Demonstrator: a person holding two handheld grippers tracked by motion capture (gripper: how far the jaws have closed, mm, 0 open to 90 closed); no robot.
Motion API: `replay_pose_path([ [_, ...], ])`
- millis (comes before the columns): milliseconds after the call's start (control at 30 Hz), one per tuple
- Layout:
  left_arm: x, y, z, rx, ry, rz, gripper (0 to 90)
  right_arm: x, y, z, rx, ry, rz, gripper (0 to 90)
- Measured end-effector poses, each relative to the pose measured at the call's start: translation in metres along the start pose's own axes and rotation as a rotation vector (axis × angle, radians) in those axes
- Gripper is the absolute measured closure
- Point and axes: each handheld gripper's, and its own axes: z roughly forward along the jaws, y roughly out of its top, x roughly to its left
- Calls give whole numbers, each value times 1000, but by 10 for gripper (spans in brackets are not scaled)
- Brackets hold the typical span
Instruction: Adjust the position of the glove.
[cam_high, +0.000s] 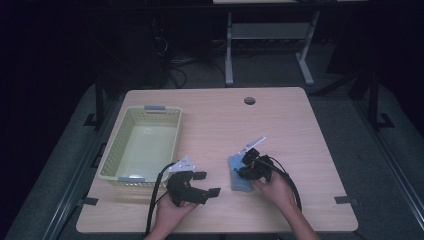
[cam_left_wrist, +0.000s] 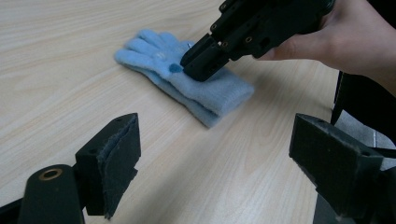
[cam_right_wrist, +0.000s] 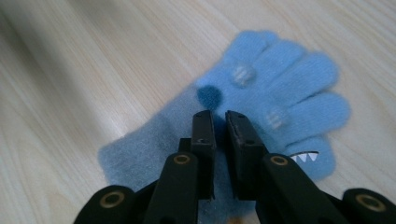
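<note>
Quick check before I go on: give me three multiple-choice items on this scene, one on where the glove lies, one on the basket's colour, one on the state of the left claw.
1. Where is the glove?
A. in the basket
B. on the table, right of the basket
C. on the floor

2. What colour is the basket?
A. pale green
B. red
C. black

3. How is the left claw?
A. shut on the glove
B. open, holding nothing
C. inside the basket

Answers: 1 B, the glove lies flat on the table under the right claw. 2 A, its lattice walls are pale green. 3 B, its jaws stand wide apart over bare wood.
</note>
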Motion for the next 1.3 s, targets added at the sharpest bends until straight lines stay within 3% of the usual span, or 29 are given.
replay_pose_path([
  [233, 1, 3, 8, 25, -4, -13, 201, -2, -5, -12, -45, -2, 52, 637],
  [267, 1, 3, 12, 26, -11, -29, 206, -4, -9, -19, -76, 5, 93, 585],
  [367, 1, 5, 15, 22, -11, -42, 212, -8, -15, -26, -113, 8, 138, 488],
  [400, 2, 7, 19, 13, -19, -67, 217, -10, -18, -28, -121, 13, 156, 464],
  [433, 2, 7, 19, 13, -19, -67, 219, -11, -20, -29, -130, 18, 172, 452],
  [500, 4, 10, 25, 7, -40, -130, 221, -14, -27, -32, -152, 34, 206, 429],
  [567, 5, 13, 29, 1, -50, -157, 233, -16, -33, -32, -157, 47, 239, 398],
  [833, 7, 19, 49, 30, -41, -259, 245, -23, -56, -27, -200, 132, 388, 391],
  [967, 10, 18, 57, 45, -50, -300, 271, -23, -61, -28, -216, 159, 420, 411],
  [1000, 12, 17, 62, 50, -59, -333, 277, -23, -63, -27, -228, 179, 441, 414],
  [1067, 13, 16, 66, 60, -75, -353, 305, -23, -64, -25, -234, 193, 452, 421],
  [1300, 18, 13, 75, 71, -67, -383, 364, -24, -65, -16, -231, 218, 486, 470],
])
